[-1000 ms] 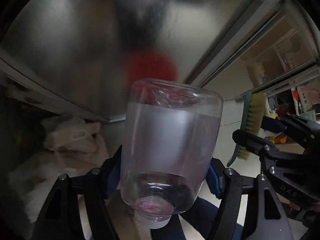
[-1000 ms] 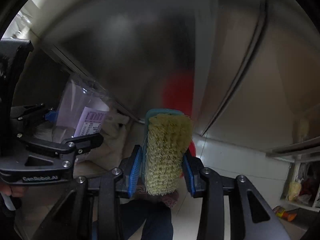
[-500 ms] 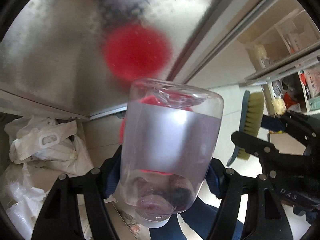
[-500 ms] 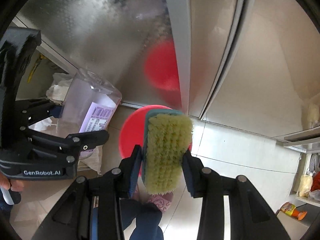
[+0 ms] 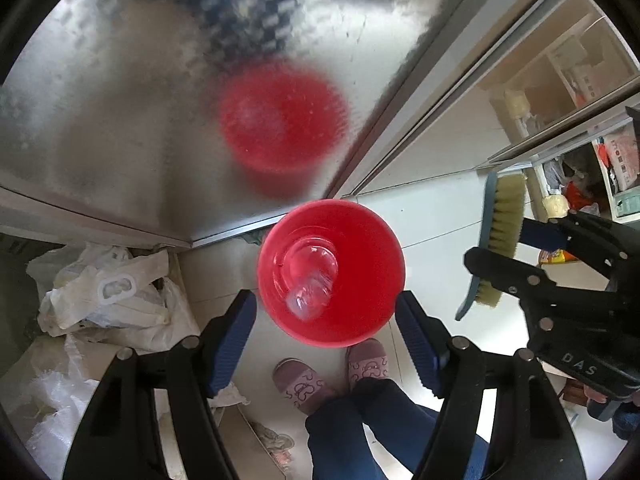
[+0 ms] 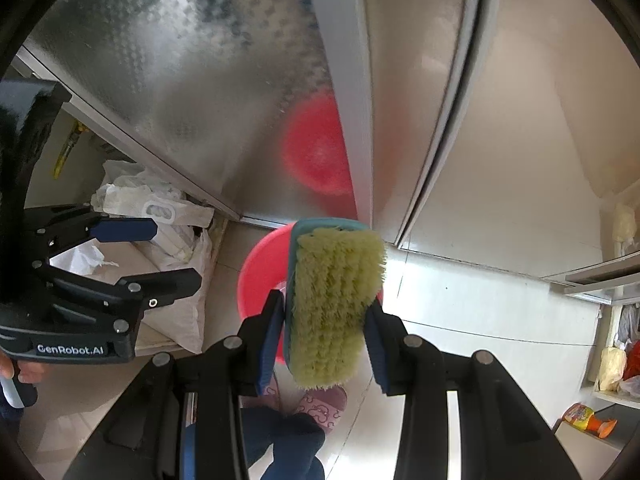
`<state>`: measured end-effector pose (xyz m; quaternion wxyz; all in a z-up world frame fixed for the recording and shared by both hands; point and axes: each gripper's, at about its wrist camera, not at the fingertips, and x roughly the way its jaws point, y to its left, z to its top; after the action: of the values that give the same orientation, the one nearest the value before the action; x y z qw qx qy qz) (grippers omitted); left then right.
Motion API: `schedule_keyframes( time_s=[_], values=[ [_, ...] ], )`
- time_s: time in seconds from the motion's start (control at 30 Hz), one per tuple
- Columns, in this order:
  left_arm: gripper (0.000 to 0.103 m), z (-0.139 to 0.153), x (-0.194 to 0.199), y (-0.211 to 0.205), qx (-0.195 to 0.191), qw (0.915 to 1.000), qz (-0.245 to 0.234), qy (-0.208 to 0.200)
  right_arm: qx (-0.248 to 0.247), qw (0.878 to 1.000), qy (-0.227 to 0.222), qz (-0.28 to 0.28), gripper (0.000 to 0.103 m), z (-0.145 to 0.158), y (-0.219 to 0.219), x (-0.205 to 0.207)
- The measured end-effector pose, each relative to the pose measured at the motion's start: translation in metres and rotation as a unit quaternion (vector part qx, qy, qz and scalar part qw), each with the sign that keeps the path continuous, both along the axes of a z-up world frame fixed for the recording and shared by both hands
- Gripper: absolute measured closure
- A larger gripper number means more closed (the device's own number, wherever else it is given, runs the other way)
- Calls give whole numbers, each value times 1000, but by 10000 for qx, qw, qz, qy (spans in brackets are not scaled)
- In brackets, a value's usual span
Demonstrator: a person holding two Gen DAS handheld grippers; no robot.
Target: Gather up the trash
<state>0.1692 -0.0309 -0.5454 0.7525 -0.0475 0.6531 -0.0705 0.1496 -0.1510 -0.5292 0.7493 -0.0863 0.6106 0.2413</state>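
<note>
Pale floor tiles (image 5: 432, 208) meet a patterned metal door (image 5: 120, 100). On them stands a red bucket (image 5: 360, 240) with a clear plastic bottle (image 5: 308, 276) inside. Above it, the left gripper (image 5: 326, 332) gapes empty; the right gripper (image 6: 325, 330) clamps a scrubbing brush (image 6: 332, 300).

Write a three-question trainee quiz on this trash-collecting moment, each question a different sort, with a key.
1. True or false: the clear plastic bottle lies inside the red bucket.
2. Multiple choice: the right gripper holds
A. a sponge
B. a scrub brush
C. a cup
3. Fill in: the left gripper has its jaws ____ above the bucket.

Key: 1 true; 2 B; 3 open
</note>
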Motion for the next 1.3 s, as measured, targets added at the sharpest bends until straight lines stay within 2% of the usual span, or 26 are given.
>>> schedule_keyframes(
  time_s=[0.1, 0.13, 0.27, 0.4, 0.5, 0.57, 0.8, 0.87, 0.93, 1.0, 1.17, 1.2, 1.3],
  values=[
    [32, 6, -1, 9, 124, 9998, 167, -79, 44, 10000, -23, 56, 67, 3, 0, -1],
    [26, 7, -2, 13, 135, 9995, 254, -95, 54, 9999, -25, 83, 67, 5, 0, -1],
    [18, 5, -4, 27, 163, 9986, 500, -66, 81, 9998, -23, 159, 67, 6, 4, -1],
    [15, 1, -10, 41, 177, 9975, 676, -49, 105, 9998, 15, 178, 67, 2, 8, -1],
    [9, -4, -14, 46, 225, 9970, 743, 1, 21, 9997, 38, 222, 67, -1, 12, -2],
    [0, -7, -16, 48, 242, 9966, 781, 30, 35, 9997, 41, 248, 67, 0, 14, -3],
    [0, -15, -21, 59, 225, 9959, 877, 29, -170, 9990, 63, 404, 67, -12, 16, -6],
    [0, -16, -22, 60, 280, 9957, 882, 47, -293, 9986, 7, 435, 61, -16, 18, -7],
    [0, -15, -21, 59, 302, 9957, 871, 51, -312, 9985, -30, 438, 37, -15, 17, -8],
    [0, -14, -22, 60, 321, 9957, 865, 64, -280, 9987, -57, 432, 26, -15, 17, -8],
    [0, -2, -24, 55, 380, 9959, 819, 1, -380, 9981, -169, 447, 22, -6, 15, -10],
    [0, 6, -25, 53, 364, 9961, 797, -34, -358, 9982, -193, 439, 16, -1, 13, -11],
    [0, 29, -27, 46, 398, 9966, 721, -104, -424, 9976, -193, 508, 15, 16, 8, -12]
  ],
)
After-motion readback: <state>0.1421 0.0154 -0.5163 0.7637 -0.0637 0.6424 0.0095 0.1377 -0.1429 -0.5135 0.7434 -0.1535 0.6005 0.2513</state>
